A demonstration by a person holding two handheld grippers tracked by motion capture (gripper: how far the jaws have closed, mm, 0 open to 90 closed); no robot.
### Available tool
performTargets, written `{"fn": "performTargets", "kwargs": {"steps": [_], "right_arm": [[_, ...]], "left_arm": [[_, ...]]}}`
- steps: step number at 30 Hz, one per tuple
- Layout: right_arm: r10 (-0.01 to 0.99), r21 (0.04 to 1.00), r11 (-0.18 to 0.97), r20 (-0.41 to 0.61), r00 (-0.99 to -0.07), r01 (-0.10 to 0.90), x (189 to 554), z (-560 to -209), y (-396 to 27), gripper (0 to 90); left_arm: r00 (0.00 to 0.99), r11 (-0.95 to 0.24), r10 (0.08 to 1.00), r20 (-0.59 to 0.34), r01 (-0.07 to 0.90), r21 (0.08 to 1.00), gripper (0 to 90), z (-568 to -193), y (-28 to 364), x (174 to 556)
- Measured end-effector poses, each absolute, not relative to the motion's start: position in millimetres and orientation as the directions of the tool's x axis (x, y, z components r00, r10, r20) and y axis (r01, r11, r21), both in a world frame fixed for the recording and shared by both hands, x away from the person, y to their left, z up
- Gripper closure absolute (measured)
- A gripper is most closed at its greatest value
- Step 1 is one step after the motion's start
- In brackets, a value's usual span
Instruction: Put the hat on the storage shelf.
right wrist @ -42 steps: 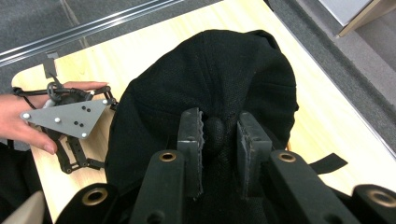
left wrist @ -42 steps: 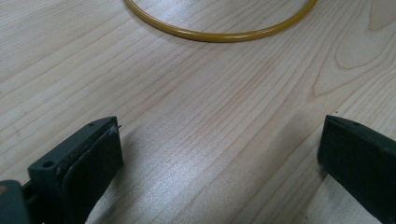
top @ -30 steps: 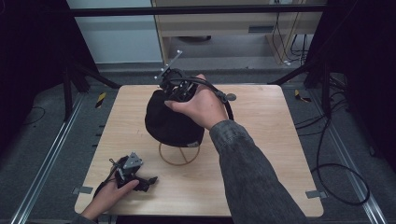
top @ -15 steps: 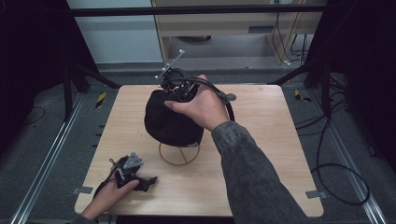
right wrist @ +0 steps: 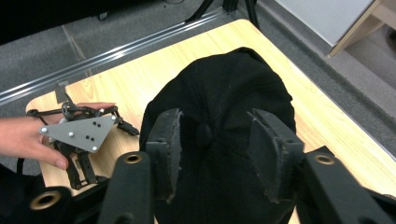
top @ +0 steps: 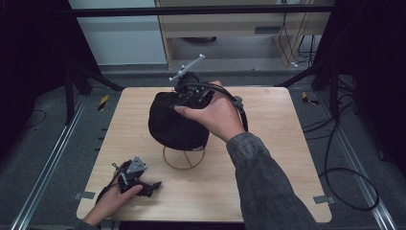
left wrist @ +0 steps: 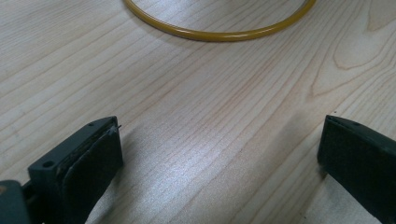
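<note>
Near left corner of the wooden table (top: 268,158): the left hand (top: 109,203) is seen resting on the tabletop, wrapped around the left gripper (top: 149,186), which lies low on the wood with its grey three-cornered plate (top: 136,166) on top. In the left gripper view its jaws are spread wide, one at each lower corner of the frame, with bare wood grain between them and nothing held. Beyond the jaws an arc of the yellow ring (left wrist: 219,33) is noted lying flat on the table.

Centre of the table: a black cap (top: 172,125) is set on a stand, and the yellow ring forms the stand's base, seen from the high view just under the cap's near edge. The cap sits a little back of the table's middle, well apart from the left gripper.

Over the cap: the right gripper (right wrist: 211,144) is held above the crown by the right hand (top: 215,115), the grey sleeve (top: 268,187) reaching in from the lower right. Its plate tilts up behind the cap and its cable (top: 242,112) loops past the hand. In the right gripper view the jaws are parted to a moderate width either side of the cap's top button (right wrist: 204,133). Whether the pads (right wrist: 168,149) touch the fabric cannot be told; no cloth is seen pinched between them.

Right half of the table: bare wood is recorded, with tape tabs at the near edge.
</note>
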State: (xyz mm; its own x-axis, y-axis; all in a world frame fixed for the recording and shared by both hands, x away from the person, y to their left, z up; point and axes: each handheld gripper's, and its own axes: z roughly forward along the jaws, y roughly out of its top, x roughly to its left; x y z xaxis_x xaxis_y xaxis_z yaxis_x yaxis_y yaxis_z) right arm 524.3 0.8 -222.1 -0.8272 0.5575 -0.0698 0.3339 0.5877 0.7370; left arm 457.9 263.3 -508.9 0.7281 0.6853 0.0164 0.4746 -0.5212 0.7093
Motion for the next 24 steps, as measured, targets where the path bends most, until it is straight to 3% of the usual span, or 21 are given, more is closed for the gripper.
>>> {"fn": "performTargets", "kwargs": {"steps": [14, 22, 24], "right_arm": [[0.600, 0.772, 0.529, -0.047, -0.798, 0.352, 518.6, -223.6, -28.2, 45.9], [0.657, 0.813, 0.462, -0.044, -0.753, 0.355, 516.6, -229.4, -56.2, 24.7], [0.665, 0.814, 0.458, -0.045, -0.746, 0.358, 516.3, -229.3, -58.9, 23.9]], "left_arm": [[0.727, -0.520, 0.686, 0.016, 0.475, 0.710, 0.0, -508.9, 263.3, 457.9], [0.729, -0.522, 0.684, 0.017, 0.474, 0.709, 0.0, -508.8, 263.4, 458.0], [0.729, -0.522, 0.685, 0.017, 0.474, 0.709, 0.0, -508.8, 263.4, 458.0]]}}
